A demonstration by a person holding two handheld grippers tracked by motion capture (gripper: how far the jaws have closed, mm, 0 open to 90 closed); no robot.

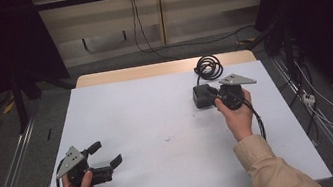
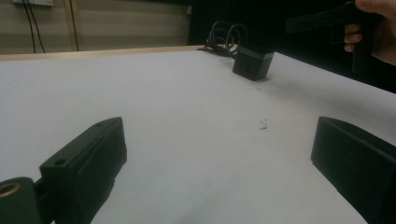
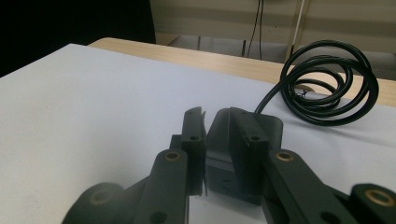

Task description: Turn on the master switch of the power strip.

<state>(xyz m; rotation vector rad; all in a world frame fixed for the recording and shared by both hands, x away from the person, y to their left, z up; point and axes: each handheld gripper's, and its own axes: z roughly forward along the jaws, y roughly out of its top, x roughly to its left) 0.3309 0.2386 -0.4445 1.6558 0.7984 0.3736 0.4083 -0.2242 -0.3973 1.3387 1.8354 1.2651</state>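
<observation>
Two grippers on the go here, but just one is doing any work. The right gripper (image 3: 219, 119) is up by the far right corner of the tabletop (image 1: 157, 110), with its jaws straddling the black power adapter (image 3: 273, 128). That brick sits on the white surface near the right edge, and its coiled cable (image 3: 327, 84) lies just behind it, touching the far edge.

From the right gripper view the jaws are nearly closed around the brick's near end. I think there's a thin sliver of gap on one side, so I honestly can't tell whether it's properly clamped. My read is that this is the grasp step.

The left gripper (image 1: 107, 152) sits released, jaws wide apart with nothing between them, over the near left corner and well apart from the adapter.

The next move probably calls for a firm squeeze before any lift, and I'd watch that the coil doesn't drag or snag on the far edge.

Labels: nothing readable. The adapter looks plain black in all three views, no brand or printing I can make out.
</observation>
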